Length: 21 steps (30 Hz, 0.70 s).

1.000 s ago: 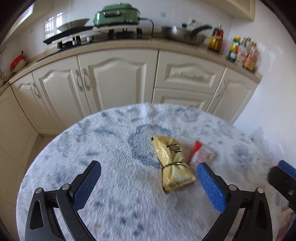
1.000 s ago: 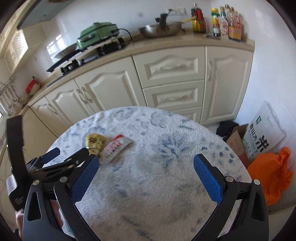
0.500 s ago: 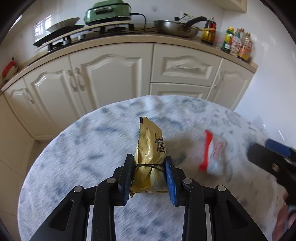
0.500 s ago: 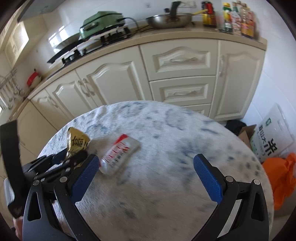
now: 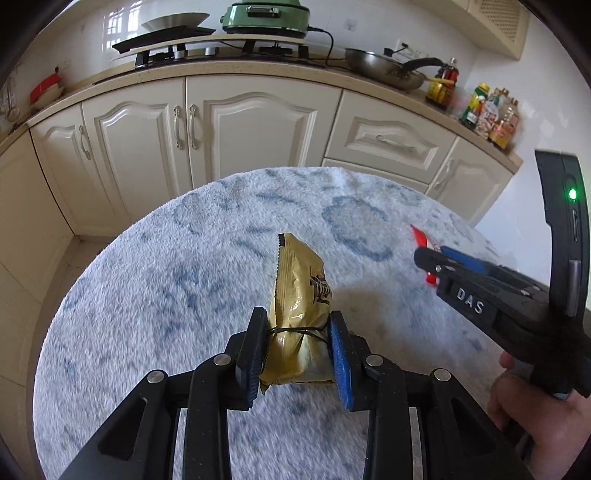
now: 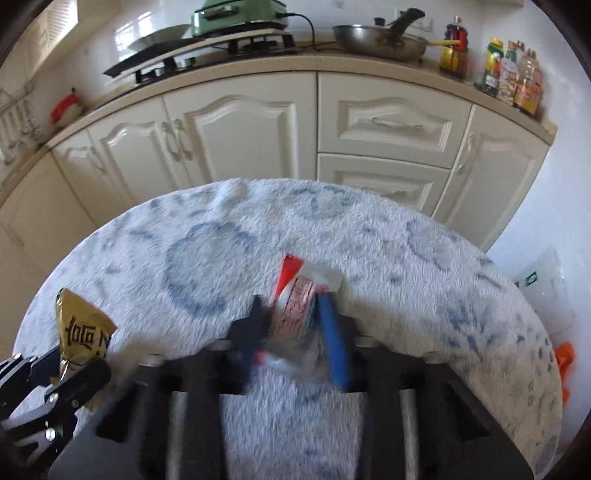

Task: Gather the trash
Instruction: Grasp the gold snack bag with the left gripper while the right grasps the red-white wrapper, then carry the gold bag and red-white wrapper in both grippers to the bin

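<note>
A gold snack bag [image 5: 299, 288] tied with a black band stands tilted up off the round table's fluffy white-and-blue cover [image 5: 177, 280]. My left gripper [image 5: 297, 354] is shut on its lower end. In the right wrist view the same gold bag [image 6: 81, 328] shows at the lower left, in the left gripper [image 6: 70, 373]. A red and white wrapper [image 6: 295, 291] sits between my right gripper's [image 6: 291, 314] blurred jaws, which are closing with the pads pressing on it. From the left wrist view, the right gripper [image 5: 436, 258] hides most of the wrapper [image 5: 419, 236].
Cream kitchen cabinets [image 6: 240, 136] curve behind the table, and the counter carries a stove, a green cooker [image 5: 266, 14], a pan [image 6: 376, 40] and bottles [image 6: 509, 77]. A hand [image 5: 535, 402] holds the right gripper. An orange bag [image 6: 565, 362] and a white bag [image 6: 546, 280] lie on the floor to the right.
The left gripper shut on the gold bag and tipped it up off the cover. The right gripper moved left over the wrapper and went from wide open to shut on it.
</note>
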Each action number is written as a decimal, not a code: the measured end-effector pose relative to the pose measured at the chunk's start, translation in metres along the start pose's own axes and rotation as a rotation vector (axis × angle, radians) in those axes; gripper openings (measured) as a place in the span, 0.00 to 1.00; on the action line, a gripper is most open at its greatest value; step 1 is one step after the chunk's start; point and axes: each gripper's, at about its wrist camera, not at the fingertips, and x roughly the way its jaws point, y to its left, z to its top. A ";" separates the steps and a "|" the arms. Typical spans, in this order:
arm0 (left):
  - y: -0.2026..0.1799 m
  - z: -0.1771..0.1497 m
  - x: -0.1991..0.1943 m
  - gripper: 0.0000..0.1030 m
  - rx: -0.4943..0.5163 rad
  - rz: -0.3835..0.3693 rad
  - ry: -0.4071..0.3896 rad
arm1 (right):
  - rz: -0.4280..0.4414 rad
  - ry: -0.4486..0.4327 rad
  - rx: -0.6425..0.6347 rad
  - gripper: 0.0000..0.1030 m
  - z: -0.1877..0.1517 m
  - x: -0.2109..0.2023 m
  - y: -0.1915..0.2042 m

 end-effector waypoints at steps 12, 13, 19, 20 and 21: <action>-0.011 -0.059 -0.071 0.28 0.042 -0.047 -0.033 | 0.140 0.052 0.090 0.16 -0.083 -0.077 -0.043; -0.015 -0.065 -0.079 0.28 0.050 -0.051 -0.036 | 0.140 0.050 0.098 0.16 -0.092 -0.086 -0.046; -0.043 -0.090 -0.117 0.28 0.105 -0.096 -0.062 | 0.145 -0.008 0.143 0.16 -0.119 -0.136 -0.065; -0.048 -0.092 -0.123 0.28 0.113 -0.103 -0.070 | 0.145 -0.022 0.149 0.16 -0.121 -0.145 -0.068; -0.055 -0.095 -0.132 0.28 0.123 -0.113 -0.083 | 0.146 -0.040 0.157 0.16 -0.122 -0.155 -0.072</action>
